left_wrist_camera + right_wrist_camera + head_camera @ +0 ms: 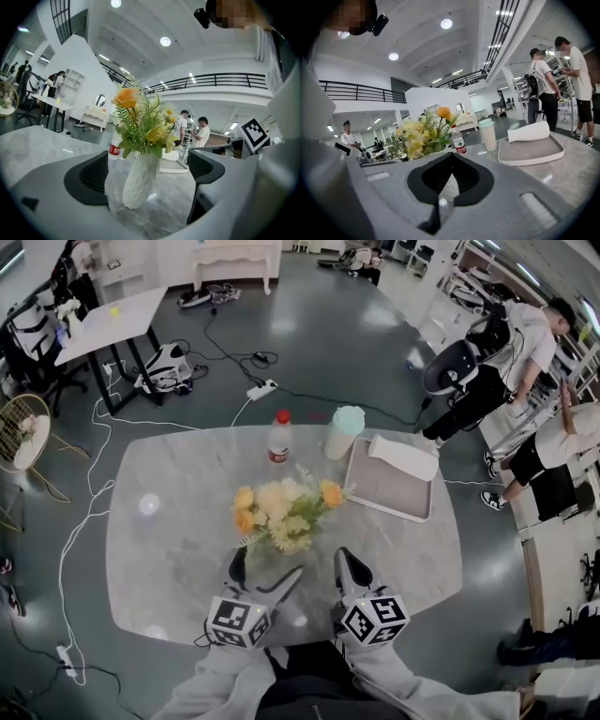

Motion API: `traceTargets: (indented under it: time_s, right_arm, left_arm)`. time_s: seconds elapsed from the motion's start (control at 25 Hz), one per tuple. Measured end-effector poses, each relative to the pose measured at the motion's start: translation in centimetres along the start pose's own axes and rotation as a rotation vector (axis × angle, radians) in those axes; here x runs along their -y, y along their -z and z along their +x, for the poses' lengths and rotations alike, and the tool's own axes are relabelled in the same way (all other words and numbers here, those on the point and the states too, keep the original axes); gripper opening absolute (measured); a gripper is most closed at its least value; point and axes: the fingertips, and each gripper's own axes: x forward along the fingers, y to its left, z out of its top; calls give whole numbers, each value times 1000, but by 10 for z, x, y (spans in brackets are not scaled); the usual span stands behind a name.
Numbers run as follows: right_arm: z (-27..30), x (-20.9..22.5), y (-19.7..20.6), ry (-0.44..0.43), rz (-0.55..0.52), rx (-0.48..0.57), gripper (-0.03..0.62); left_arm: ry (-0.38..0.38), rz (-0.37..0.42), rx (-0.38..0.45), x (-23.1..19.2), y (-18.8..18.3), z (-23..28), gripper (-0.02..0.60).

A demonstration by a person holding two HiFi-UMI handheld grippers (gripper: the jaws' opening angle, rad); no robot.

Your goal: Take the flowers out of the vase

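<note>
Vase upright, flowers up | left gripper spread round vase | right gripper closed

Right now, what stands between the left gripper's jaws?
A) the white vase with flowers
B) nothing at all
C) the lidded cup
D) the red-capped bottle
A: in the left gripper view the white vase with its flowers stands between the open jaws of the left gripper, with a gap on each side.
</note>
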Motion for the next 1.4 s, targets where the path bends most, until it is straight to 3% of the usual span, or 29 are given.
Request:
traceTargets:
  time_s: [0.16,0.36,0.92,1.4]
  right_arm:
    - [-5,8,3,19,-9,-22,0]
    - [-10,18,15,49,-7,-61,0]
    - [-1,28,43,61,2,-129,0]
    - [3,26,43,53,2,-134,0]
  left_arm:
    - [15,19,31,-3,-3,16,560]
    - [51,19,65,-3,-7,34,578]
    - [162,95,127,3,-32,68,577]
    - [169,104,154,7,-46,69,574]
